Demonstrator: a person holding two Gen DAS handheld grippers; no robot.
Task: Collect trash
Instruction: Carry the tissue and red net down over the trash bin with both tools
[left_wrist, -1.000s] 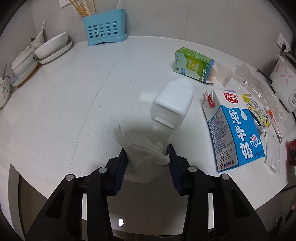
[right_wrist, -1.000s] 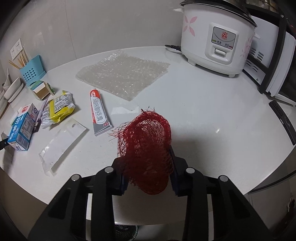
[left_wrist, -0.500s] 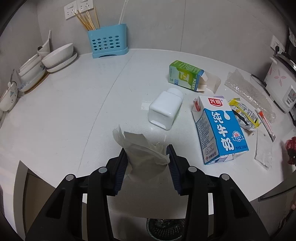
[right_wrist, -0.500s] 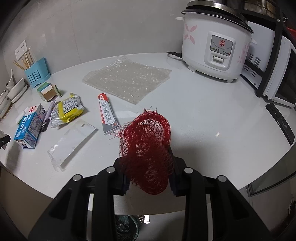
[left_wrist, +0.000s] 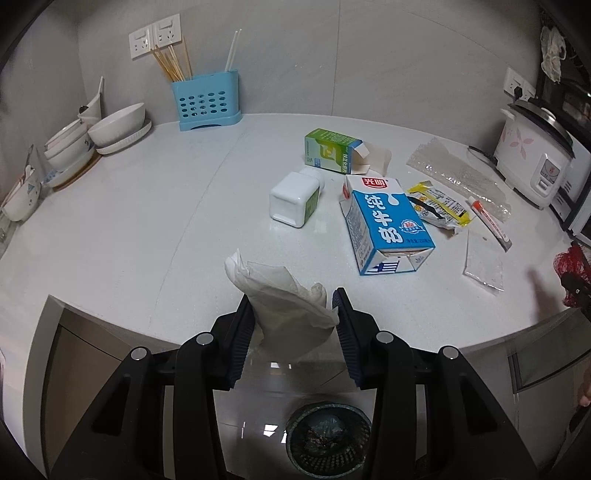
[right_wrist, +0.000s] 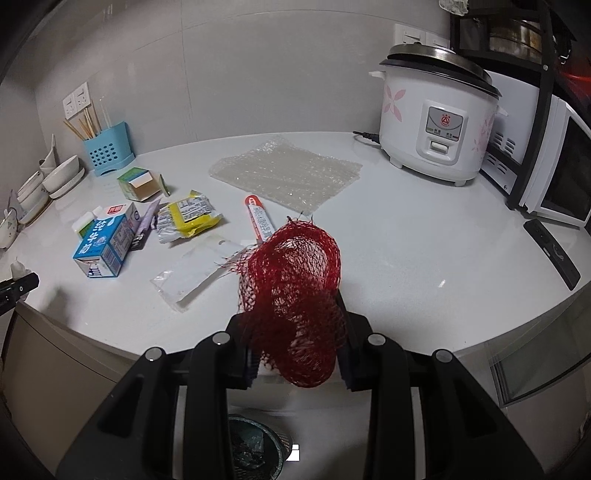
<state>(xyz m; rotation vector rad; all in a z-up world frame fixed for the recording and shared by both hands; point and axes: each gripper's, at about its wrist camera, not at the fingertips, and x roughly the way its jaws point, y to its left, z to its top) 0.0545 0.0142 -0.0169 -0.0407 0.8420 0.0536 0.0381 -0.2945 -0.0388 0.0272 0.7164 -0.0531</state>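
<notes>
grippers have drawn back past the worktop's (left_wrist: 147, 221) front edge: left gripper (left_wrist: 293, 310) clamps the crumpled tissue (left_wrist: 280, 295), right gripper (right_wrist: 295, 325) clamps the red net (right_wrist: 295, 288), both above the floor bin (left_wrist: 328, 439), likely ready to drop.

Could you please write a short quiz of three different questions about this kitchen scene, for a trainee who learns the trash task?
1. True or false: the left gripper is empty.
2. Multiple choice: what does the right gripper hold? A) a yellow wrapper B) a red mesh net C) a toothpaste tube
3. Short answer: where is the trash bin, as seen from the countertop?

Key
1. False. It is shut on a crumpled white tissue.
2. B. The red mesh net sits between its fingers; the yellow wrapper and the toothpaste tube lie on the countertop.
3. On the floor below the counter's front edge, under both grippers.
</notes>
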